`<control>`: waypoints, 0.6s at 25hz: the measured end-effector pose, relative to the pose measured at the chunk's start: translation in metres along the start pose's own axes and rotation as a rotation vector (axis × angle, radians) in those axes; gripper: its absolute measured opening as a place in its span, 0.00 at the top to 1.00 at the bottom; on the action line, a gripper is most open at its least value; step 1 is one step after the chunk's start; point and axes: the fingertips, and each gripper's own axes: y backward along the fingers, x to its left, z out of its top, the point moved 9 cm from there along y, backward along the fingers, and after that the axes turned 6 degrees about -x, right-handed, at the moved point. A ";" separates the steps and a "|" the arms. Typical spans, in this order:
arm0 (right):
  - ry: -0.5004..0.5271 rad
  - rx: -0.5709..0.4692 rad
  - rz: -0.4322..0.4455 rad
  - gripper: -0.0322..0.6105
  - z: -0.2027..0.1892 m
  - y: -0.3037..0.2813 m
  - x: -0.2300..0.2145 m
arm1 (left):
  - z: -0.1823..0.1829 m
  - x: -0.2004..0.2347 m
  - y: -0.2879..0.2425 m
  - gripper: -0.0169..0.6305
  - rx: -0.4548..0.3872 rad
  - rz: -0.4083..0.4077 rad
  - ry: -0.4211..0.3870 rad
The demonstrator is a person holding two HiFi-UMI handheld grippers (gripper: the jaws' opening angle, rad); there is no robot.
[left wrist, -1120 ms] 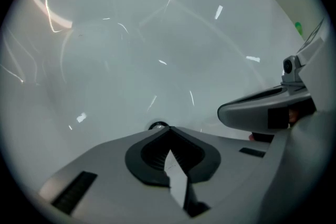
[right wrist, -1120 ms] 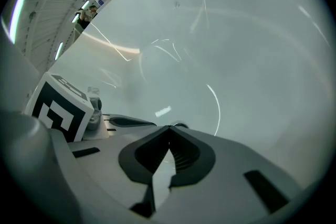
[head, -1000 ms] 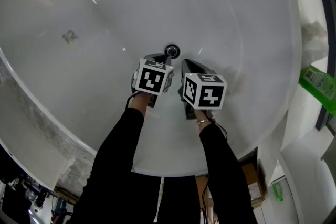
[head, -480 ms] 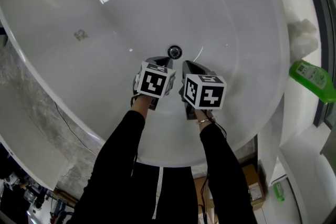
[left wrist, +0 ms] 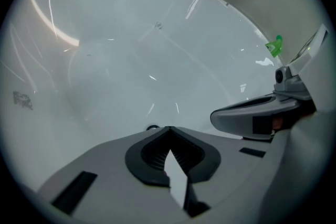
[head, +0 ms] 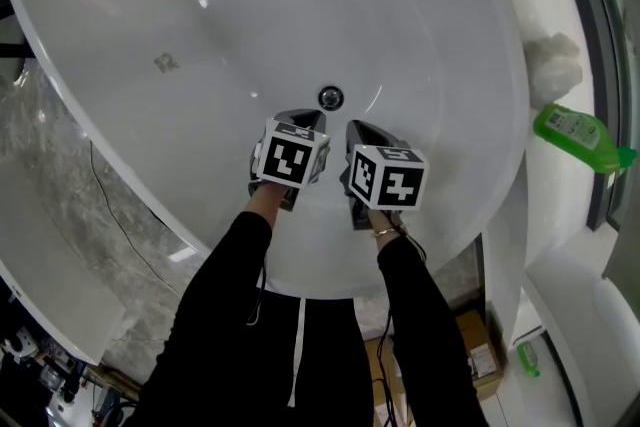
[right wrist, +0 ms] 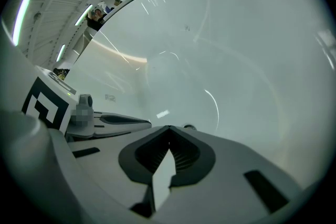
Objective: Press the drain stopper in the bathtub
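We see one drain stopper point(head: 330, 98) mid-frame in one bathtub point(head: 420, 5). Just below it, our left gripper point(head: 303, 119) and right gripper point(head: 360, 128) are both pinched closed, empty.

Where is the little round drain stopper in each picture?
Head view: drain stopper in the middle of the bathtub.
Left gripper view: a dark sliver peeking over the shut left tool.
Right gripper view: a sliver just over the shut right tool.
Shared landmark: the grey mark on the tub wall.
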 end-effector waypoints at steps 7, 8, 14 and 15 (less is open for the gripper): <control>0.005 -0.009 -0.008 0.95 -0.001 0.022 0.007 | 0.005 -0.015 0.028 0.96 -0.041 -0.016 0.016; 0.003 -0.011 -0.009 0.95 -0.002 0.025 0.008 | 0.005 -0.017 0.032 0.96 -0.041 -0.017 0.016; 0.009 -0.030 -0.002 0.95 -0.003 0.045 0.018 | 0.007 -0.024 0.061 0.96 -0.064 -0.022 0.011; 0.013 -0.036 -0.001 0.95 -0.002 0.049 0.020 | 0.007 -0.024 0.065 0.96 -0.068 -0.022 0.009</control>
